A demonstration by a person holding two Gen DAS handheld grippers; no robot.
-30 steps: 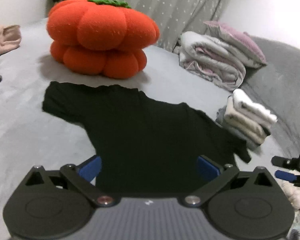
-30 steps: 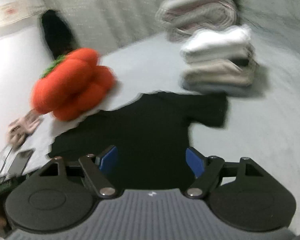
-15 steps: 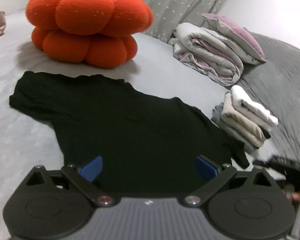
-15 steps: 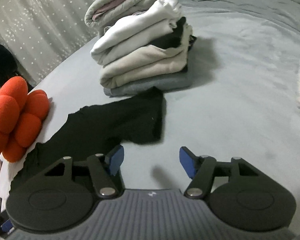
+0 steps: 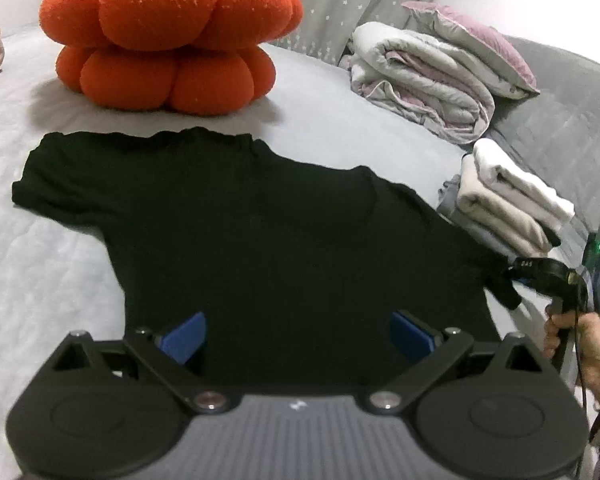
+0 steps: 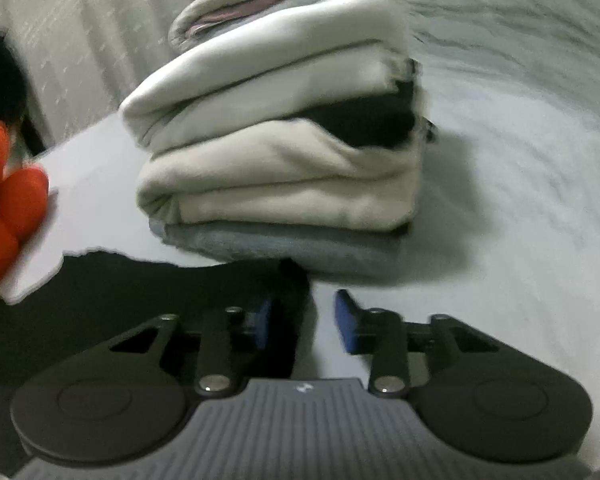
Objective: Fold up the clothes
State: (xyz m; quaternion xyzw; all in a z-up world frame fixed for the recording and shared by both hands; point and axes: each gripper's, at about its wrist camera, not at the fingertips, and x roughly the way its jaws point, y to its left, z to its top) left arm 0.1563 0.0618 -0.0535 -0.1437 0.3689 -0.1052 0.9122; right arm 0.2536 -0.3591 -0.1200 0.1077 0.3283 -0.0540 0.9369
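A black T-shirt (image 5: 280,232) lies flat on the grey bed, neck toward the orange cushion. My left gripper (image 5: 298,336) hangs open over the shirt's lower body, its blue pads wide apart and holding nothing. In the right wrist view the shirt's right sleeve (image 6: 296,280) ends just in front of the folded stack. My right gripper (image 6: 304,320) is down at that sleeve with its jaws closing. The sleeve edge lies between the pads, and a gap still shows beside the right pad (image 6: 346,320). A hand (image 5: 588,352) holds that gripper's handle at the right edge of the left wrist view.
A stack of folded clothes (image 6: 284,152) stands right behind the sleeve, also seen as the stack (image 5: 508,204). An orange pumpkin cushion (image 5: 168,36) sits beyond the collar. A rolled quilt (image 5: 424,76) and a pink pillow (image 5: 480,40) lie at the back right.
My right gripper swung from over the shirt's body to its right sleeve by the stack and sank, its jaws narrowing. The left gripper moved a little closer to the shirt.
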